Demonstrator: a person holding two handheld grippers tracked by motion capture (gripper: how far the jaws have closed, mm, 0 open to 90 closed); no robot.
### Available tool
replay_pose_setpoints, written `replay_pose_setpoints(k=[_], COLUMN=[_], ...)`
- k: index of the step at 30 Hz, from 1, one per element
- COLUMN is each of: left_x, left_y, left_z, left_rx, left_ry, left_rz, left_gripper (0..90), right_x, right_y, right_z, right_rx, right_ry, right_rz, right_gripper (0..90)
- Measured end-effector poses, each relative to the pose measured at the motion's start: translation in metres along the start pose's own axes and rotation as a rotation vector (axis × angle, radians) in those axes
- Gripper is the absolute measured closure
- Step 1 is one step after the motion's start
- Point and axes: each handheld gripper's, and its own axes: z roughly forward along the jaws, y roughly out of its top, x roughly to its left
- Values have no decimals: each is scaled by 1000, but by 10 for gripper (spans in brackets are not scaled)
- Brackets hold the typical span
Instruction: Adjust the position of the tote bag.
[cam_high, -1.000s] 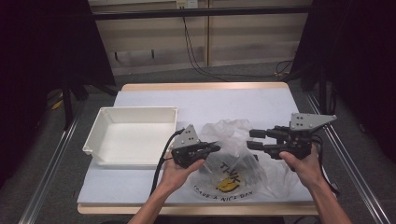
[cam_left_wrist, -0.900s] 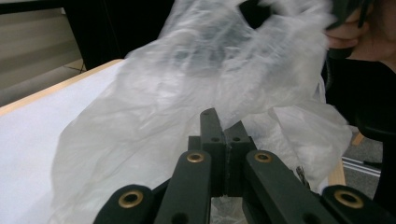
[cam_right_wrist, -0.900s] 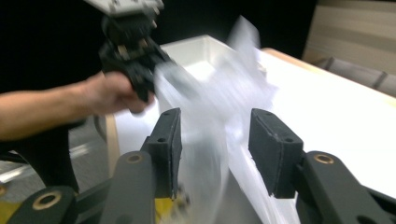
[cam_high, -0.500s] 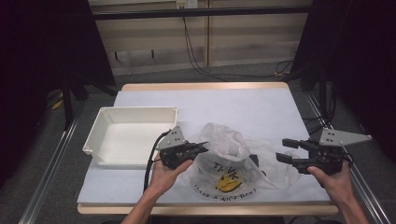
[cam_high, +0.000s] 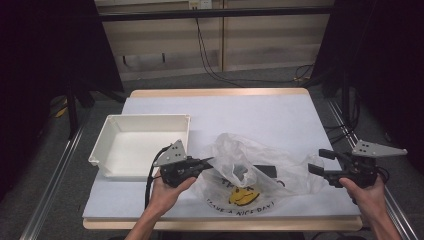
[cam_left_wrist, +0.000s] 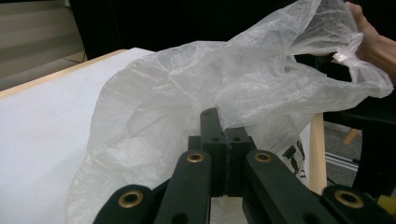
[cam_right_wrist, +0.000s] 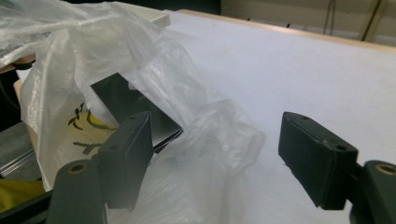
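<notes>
High view showed me the plastic bag (cam_high: 250, 172) lying near the front edge of the table (cam_high: 260, 115), just right of the white tray (cam_high: 140, 142). My left gripper (cam_high: 207, 161) was pinched tight on the bag's left side, holding a fold of thin plastic up. My right gripper (cam_high: 320, 161) sat by the bag's right end. Its jaws had just been opening, and in the right gripper view they stood wide apart with loose plastic lying between them, not squeezed. I saw a dark flat thing (cam_right_wrist: 135, 107) inside the bag, but I could not tell what it was.

What could go wrong? I thought the thin plastic could slip out of the left jaws or tear if I pulled hard. The dark thing could slide out of the bag's open mouth if the bag tipped. The right jaws might also close on too little plastic.

The bag lay close to the front edge, so a tug my way could drag it off. Behind the bag the table had lots of open room.
</notes>
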Motion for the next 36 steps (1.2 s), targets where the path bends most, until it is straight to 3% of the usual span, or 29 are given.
replay_pose_setpoints(k=[3, 4, 6, 7, 10, 16, 21, 24, 27, 36], left_x=[0, -1, -2, -2, -3, -2, 3, 4, 3, 5], left_y=[0, 0, 0, 0, -1, -8, -22, -33, -41, -57], left_z=[-4, -7, -11, -14, -25, -52, -68, -72, -70, -59], left_rx=[0, 4, 3, 7, 8, 11, 28, 60, 102, 216], left_ry=[1, 5, 1, 6, 13, 48, 78, 85, 82, 94], left_rz=[2, 8, 15, 18, 18, 3, -36, -46, -51, -84], left_gripper=[900, 900, 900, 900, 900, 900, 900, 900, 900, 900], right_x=[0, 2, 7, 10, 12, 12, 11, 11, 11, 8], right_y=[-2, -2, -1, 0, 10, 25, 32, 25, 13, -8], right_z=[12, 16, 23, 25, 24, 10, -1, -1, 3, 22], right_rx=[31, 44, 69, 75, 37, -25, -75, -59, -5, 94], right_ry=[30, 51, 78, 82, 109, 78, 58, 58, 61, 36], right_rz=[14, 9, -10, -20, -33, -57, -71, -76, -84, -108], right_gripper=[284, 343, 484, 620, 865, 891, 890, 887, 882, 873])
